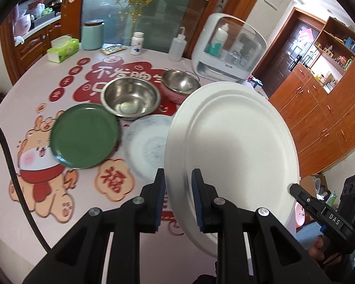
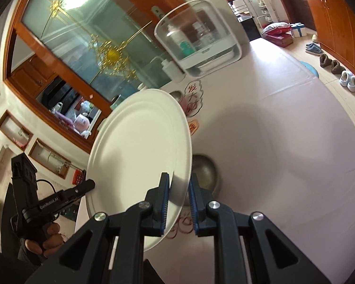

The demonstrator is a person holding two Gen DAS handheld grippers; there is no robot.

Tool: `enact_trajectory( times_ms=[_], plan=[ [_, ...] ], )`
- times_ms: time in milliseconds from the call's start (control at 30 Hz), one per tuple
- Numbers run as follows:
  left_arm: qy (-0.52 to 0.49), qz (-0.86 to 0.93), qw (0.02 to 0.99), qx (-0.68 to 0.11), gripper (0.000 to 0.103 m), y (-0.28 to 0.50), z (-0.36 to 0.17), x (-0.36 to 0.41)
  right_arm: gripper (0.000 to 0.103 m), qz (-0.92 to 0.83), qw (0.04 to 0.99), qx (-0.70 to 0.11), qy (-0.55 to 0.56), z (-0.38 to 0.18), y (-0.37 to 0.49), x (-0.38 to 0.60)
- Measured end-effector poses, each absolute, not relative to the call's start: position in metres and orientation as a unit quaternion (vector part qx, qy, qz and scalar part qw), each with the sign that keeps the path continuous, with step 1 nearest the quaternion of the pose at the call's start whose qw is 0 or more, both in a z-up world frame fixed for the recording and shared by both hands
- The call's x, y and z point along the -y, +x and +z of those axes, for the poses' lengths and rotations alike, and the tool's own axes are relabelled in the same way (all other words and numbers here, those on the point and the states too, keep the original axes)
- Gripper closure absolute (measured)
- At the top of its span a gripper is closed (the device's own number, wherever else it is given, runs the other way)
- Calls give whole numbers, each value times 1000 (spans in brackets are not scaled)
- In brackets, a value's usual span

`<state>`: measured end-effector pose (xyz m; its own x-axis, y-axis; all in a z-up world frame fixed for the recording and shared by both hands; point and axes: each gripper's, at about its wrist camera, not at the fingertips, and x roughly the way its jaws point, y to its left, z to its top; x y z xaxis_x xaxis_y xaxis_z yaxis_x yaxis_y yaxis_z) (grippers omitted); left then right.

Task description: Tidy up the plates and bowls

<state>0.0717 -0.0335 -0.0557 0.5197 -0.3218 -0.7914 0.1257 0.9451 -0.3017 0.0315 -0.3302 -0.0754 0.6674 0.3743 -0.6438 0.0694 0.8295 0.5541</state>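
Plates and bowls remain mostly unsorted: white plate hangs tilted above the tabletop, left tool and right tool both clamped on its rim. Green plate, clear plate and steel bowls lie separately, unstacked.

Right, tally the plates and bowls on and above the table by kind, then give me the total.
Plates: 3, namely white plate held off the table, green plate, pale plate.
Bowls: 2, namely steel bowl, steel bowl with pink outside.
Total: 5
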Motion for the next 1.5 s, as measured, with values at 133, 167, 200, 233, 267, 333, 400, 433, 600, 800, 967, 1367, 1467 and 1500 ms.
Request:
enact_trajectory(
  times_ms=[133, 167, 200, 233, 267, 333, 400, 433, 600, 800, 967, 1367, 1467, 1500],
  plan=[
    [-101, -121, 867, -473, 83, 57, -54, 6, 87, 95, 870, -401, 272, -75, 21, 306],
    [-102, -118, 866, -475, 83, 53, -54, 0, 87, 96, 870, -401, 269, -75, 18, 299],
    [-103, -117, 866, -475, 83, 50, -54, -5, 87, 97, 871, -400, 268, -75, 15, 293],
    [-103, -115, 866, -476, 83, 46, -54, -12, 87, 98, 871, -400, 267, -75, 12, 287],
    [-102, -114, 865, -477, 83, 43, -55, -18, 87, 97, 871, -402, 265, -75, 10, 281],
    [-98, -112, 865, -479, 83, 37, -55, -28, 87, 95, 870, -405, 264, -77, 8, 271],
    [-94, -110, 865, -481, 83, 31, -56, -38, 87, 94, 868, -408, 266, -80, 3, 260],
    [-92, -109, 865, -482, 83, 29, -57, -42, 87, 94, 867, -410, 266, -82, 1, 255],
    [-83, -103, 862, -490, 83, 16, -64, -63, 87, 91, 864, -418, 265, -89, -10, 230],
    [-66, -99, 857, -501, 83, 1, -77, -83, 87, 82, 858, -431, 268, -103, -30, 205],
    [-38, -87, 858, -505, 83, -10, -87, -88, 86, 76, 851, -446, 268, -115, -40, 190],
    [-50, -82, 833, -546, 83, -18, -130, -94, 86, 55, 827, -498, 256, -147, -46, 183],
    [-53, -79, 826, -556, 83, -15, -140, -92, 86, 52, 816, -516, 255, -156, -41, 185],
    [-49, -75, 824, -560, 83, -14, -144, -90, 86, 52, 813, -521, 255, -159, -40, 185]
  ],
)
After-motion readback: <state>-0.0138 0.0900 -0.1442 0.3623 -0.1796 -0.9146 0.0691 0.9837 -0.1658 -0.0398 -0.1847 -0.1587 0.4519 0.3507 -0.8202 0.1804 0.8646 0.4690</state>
